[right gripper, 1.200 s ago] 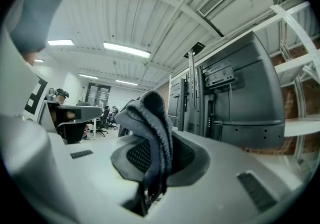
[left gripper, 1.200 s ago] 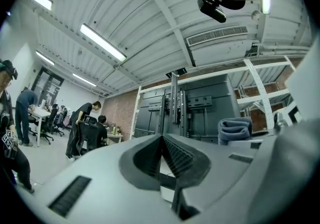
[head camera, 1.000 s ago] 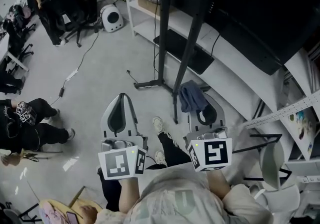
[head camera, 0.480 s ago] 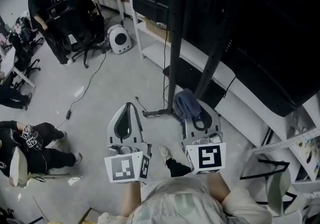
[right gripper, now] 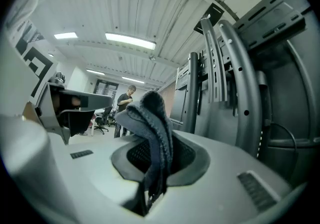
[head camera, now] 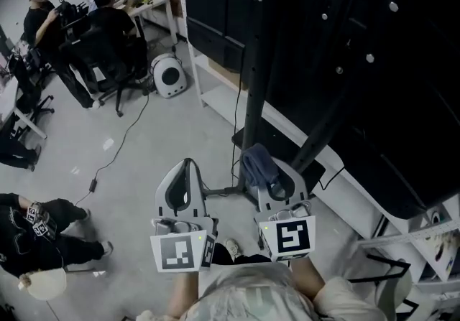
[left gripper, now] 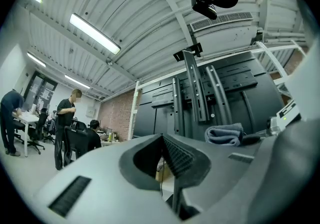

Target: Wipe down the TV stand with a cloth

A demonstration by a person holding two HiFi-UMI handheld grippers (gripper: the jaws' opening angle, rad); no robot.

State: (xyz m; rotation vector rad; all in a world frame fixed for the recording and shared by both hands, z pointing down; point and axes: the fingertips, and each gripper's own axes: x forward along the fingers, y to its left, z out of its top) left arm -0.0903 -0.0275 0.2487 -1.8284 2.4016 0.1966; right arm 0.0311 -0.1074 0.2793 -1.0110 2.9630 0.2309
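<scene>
The right gripper [head camera: 267,177] clamps its jaws on the blue-grey cloth [right gripper: 151,129], which bunches up above the jaw tips and hangs down through the slot between them. The left gripper [left gripper: 167,160] has its jaws pressed together with nothing in them. Both are held side by side in front of the person, the left one just apart from the right.

Compared with a second ago, the TV stand [head camera: 260,61] has come much nearer – its black uprights and the dark panel behind them now fill the upper right of the head view, where before they took up only the top edge. The cloth now sits right by the foot of the nearest upright. The person's shoes and legs, plain between the grippers earlier, have nearly dropped out of sight – only a shoe tip [head camera: 231,246] shows. The people at the desk [head camera: 154,3] now appear at the upper left.
</scene>
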